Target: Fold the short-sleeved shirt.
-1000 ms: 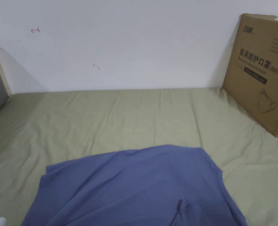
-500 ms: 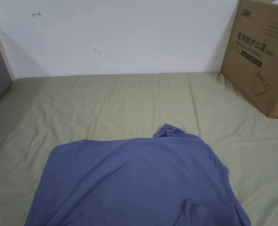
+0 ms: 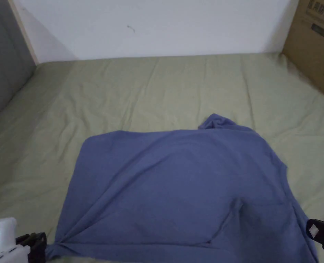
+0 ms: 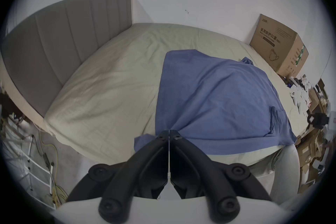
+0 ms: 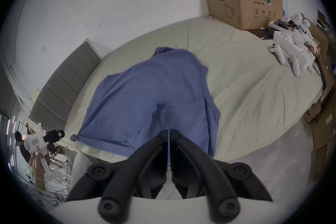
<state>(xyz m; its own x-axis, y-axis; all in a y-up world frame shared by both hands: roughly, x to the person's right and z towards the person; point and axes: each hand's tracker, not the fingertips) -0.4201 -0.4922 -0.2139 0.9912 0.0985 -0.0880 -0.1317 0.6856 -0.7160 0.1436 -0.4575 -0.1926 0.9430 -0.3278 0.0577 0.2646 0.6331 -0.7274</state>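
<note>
A blue short-sleeved shirt (image 3: 181, 185) lies spread on the bed's olive sheet (image 3: 151, 89), its far right corner bunched up. My left gripper (image 3: 41, 243) sits at the shirt's near left corner; in the left gripper view its jaws are closed on the cloth's edge (image 4: 169, 131). My right gripper (image 3: 320, 231) is at the near right corner, and in the right gripper view its jaws pinch the shirt (image 5: 169, 130). The shirt (image 5: 151, 100) is stretched between the two grippers along the bed's near edge.
A large cardboard box (image 3: 315, 44) stands on the bed at the far right against the white wall. A grey headboard (image 3: 3, 65) closes the left side. White controllers (image 5: 283, 57) and clutter lie on the bed's right end. Bare sheet stretches beyond the shirt.
The head camera has tilted down. The shirt has been drawn toward the near edge and pulled flatter, its far right corner has bunched up, and both grippers have come into the frame at its near corners.
</note>
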